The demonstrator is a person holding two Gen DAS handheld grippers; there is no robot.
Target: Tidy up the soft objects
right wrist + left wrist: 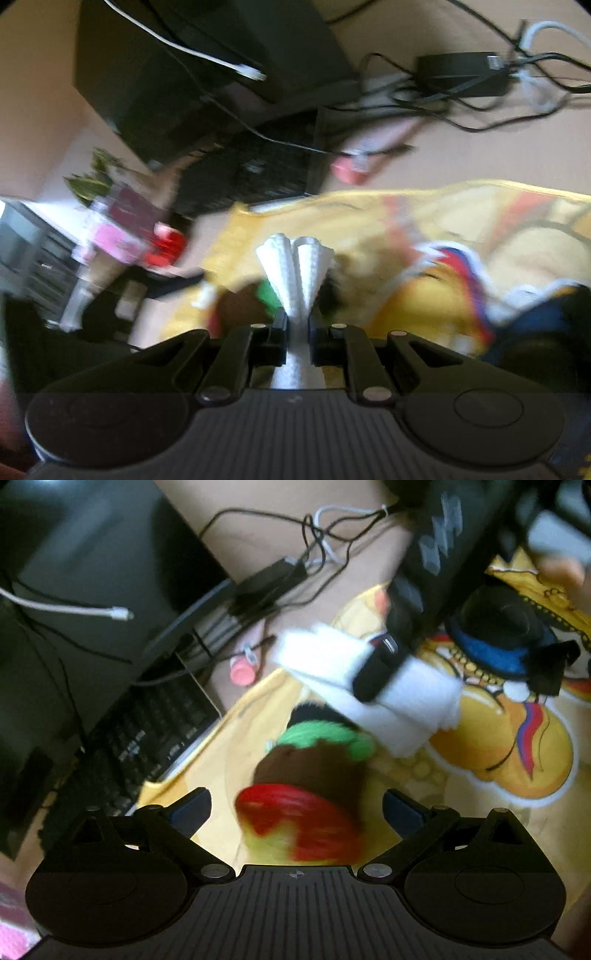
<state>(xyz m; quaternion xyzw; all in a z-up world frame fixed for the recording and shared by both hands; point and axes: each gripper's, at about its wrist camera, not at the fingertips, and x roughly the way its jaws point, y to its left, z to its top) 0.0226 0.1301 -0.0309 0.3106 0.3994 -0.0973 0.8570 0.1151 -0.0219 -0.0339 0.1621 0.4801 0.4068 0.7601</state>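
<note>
No legible txt; white marks on black arm (443, 528) too blurred.

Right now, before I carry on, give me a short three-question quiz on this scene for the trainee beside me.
1. True or false: the left gripper is clamped on the plush toy.
2. What does the right gripper hold? A) white cloth B) black hat C) pink tube
3. Fill in: the toys lie on a ______ mat with a cartoon print.

Key
1. False. Its jaws stand wide, with the toy lying between and ahead of them.
2. A. It pinches the white cloth.
3. Yellow, seen on the mat. The black hat sits on it too.
</note>
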